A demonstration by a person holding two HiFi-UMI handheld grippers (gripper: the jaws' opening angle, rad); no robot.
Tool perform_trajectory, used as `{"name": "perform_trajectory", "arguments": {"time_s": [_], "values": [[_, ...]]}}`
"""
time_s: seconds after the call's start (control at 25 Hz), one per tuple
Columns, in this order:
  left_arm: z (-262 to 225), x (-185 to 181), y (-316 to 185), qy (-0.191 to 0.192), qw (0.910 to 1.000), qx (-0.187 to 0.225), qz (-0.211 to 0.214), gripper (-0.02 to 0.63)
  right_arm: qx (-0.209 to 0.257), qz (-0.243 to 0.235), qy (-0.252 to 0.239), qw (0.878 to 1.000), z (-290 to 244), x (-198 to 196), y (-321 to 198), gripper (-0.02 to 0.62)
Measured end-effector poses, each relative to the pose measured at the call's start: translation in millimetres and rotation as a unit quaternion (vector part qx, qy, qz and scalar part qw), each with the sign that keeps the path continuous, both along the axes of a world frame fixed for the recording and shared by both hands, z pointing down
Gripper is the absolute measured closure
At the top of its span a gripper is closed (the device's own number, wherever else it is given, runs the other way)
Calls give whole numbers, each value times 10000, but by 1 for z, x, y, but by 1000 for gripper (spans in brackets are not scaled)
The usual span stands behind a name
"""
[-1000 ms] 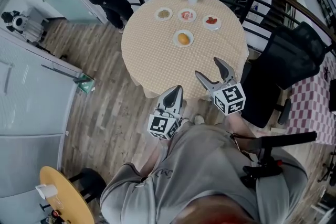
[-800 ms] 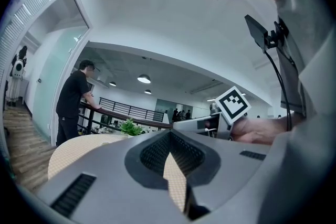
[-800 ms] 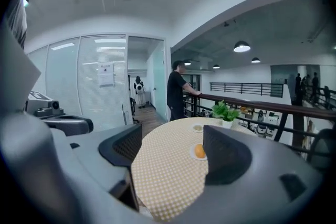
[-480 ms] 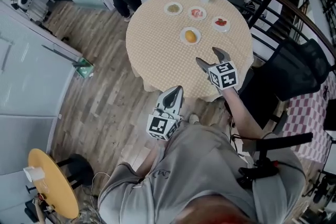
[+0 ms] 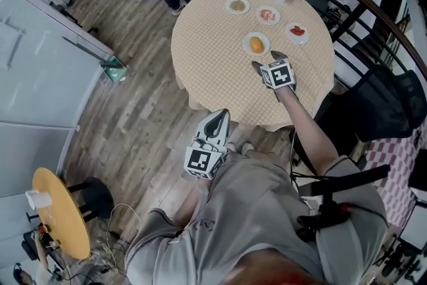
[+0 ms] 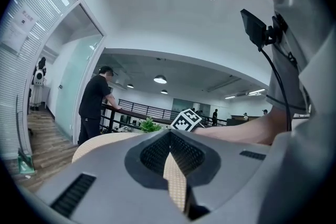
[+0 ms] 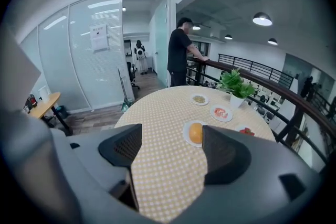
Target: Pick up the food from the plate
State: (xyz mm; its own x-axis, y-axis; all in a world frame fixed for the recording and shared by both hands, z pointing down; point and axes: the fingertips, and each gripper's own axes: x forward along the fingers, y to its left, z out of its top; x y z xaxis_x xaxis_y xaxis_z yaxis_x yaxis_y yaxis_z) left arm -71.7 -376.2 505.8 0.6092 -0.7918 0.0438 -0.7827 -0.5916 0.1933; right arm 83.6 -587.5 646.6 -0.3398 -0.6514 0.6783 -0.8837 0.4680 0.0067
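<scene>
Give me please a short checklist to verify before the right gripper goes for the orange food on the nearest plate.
1. Right gripper jaws apart: ok.
2. Nothing between those jaws: ok, only the tablecloth shows there.
3. Orange food lying on its plate: ok.
4. Food centred between the jaws: not ok, it sits beside the right jaw.
5. Gripper over the plate: not ok, its tips are just short of it.
6. Left gripper out of the way: ok, shut, held away from the tablecloth.

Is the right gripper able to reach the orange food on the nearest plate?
Probably yes: the right gripper is open, just short of the orange food, with only bare tablecloth between.
</scene>
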Motion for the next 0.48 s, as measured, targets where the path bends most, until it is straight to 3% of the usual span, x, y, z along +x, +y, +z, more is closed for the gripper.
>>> {"name": "perform_trajectory", "arguments": {"time_s": [0.48], "values": [[16,-35,3,-98,9972,-234,-700,596,-538,119,566,9969,81,1,-76,245]]}}
